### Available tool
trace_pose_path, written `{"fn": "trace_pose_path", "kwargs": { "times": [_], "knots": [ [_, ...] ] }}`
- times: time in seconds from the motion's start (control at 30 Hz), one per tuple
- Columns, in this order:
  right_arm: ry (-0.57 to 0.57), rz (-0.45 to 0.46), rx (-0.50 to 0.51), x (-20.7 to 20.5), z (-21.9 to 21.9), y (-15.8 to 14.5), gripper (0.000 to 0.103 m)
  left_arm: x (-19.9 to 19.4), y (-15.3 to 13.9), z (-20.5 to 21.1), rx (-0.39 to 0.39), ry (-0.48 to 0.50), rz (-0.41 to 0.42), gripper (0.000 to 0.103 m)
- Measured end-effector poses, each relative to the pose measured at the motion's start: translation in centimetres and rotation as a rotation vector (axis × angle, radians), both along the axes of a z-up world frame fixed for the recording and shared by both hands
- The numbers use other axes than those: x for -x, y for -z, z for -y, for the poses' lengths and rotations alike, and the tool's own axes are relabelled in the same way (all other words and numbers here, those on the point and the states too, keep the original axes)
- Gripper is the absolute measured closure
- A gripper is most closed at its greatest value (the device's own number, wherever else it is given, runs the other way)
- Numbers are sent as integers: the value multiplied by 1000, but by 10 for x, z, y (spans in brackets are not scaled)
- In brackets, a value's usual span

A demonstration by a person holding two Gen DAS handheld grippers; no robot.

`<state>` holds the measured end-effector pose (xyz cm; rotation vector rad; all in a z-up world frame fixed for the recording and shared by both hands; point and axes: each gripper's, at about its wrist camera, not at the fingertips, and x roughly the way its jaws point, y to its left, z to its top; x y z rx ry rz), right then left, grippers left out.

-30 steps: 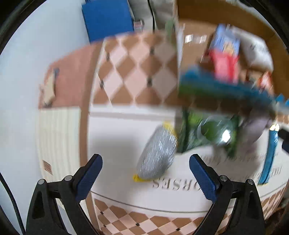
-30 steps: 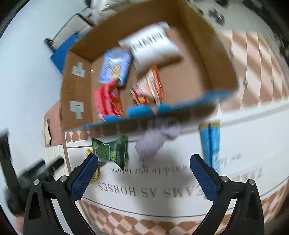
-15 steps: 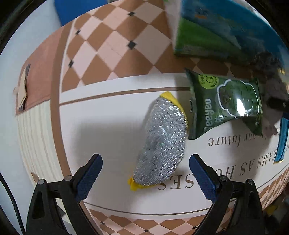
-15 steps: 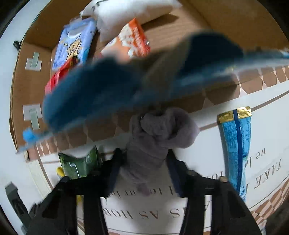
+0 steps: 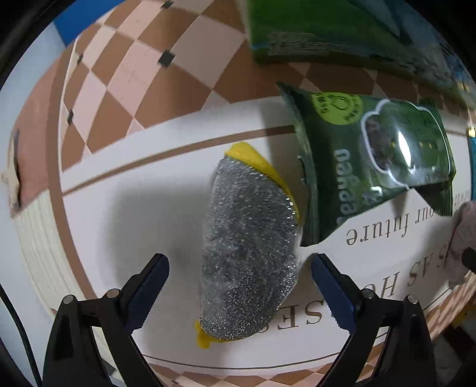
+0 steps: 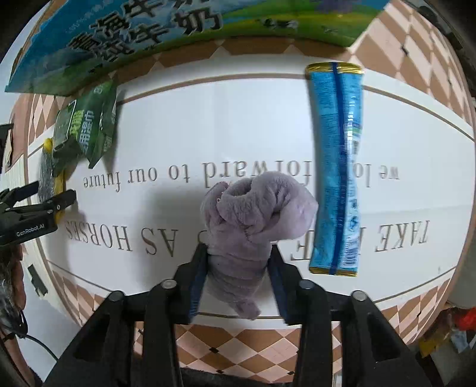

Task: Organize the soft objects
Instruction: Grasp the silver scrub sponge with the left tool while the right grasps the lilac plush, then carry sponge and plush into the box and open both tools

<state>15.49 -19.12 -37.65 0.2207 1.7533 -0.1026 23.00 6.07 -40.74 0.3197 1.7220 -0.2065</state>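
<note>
A silver scouring pad with yellow edges (image 5: 250, 247) lies on the white mat. My left gripper (image 5: 239, 282) is open, its two blue fingers on either side of the pad's near end, just above the mat. A dark green snack packet (image 5: 372, 166) lies to the pad's right, touching it. My right gripper (image 6: 238, 268) is shut on a rolled purple plush cloth (image 6: 255, 208) on the mat. The cloth's edge shows at the right of the left wrist view (image 5: 464, 235). The left gripper also shows in the right wrist view (image 6: 44, 205).
A long blue packet (image 6: 336, 166) lies right of the cloth. A cardboard box with a blue-green printed side (image 6: 178, 26) stands just beyond, close over both grippers (image 5: 327, 29). The white lettered mat (image 6: 238, 125) lies on a brown checkered cloth (image 5: 134, 77).
Both grippers have dropped from above the box down to the mat. The right gripper has shut on the purple cloth. The left gripper has come down around the scouring pad, still open.
</note>
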Motion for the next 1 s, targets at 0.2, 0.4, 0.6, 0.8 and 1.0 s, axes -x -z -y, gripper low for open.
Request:
{"fn": "trace_pose_path", "kwargs": {
  "times": [0.2,0.4,0.6,0.8,1.0],
  "knots": [
    [105,6,-19,-2,13,2,30,0,-4,-21,58,-82,-10,37],
    [139,-51,-36,-1,13,27,38,10,-5,-31,55,-106,-2,53],
    [74,-31,-16,6,-8,15,63,29,-14,-27,75,-133,2,55],
    [23,77,-80,12,-14,-49,64,44,-76,-24,185,-140,62,55],
    [-10,220,-157,-18,-3,-138,64,12,-168,16,305,-94,153,55]
  ]
}}
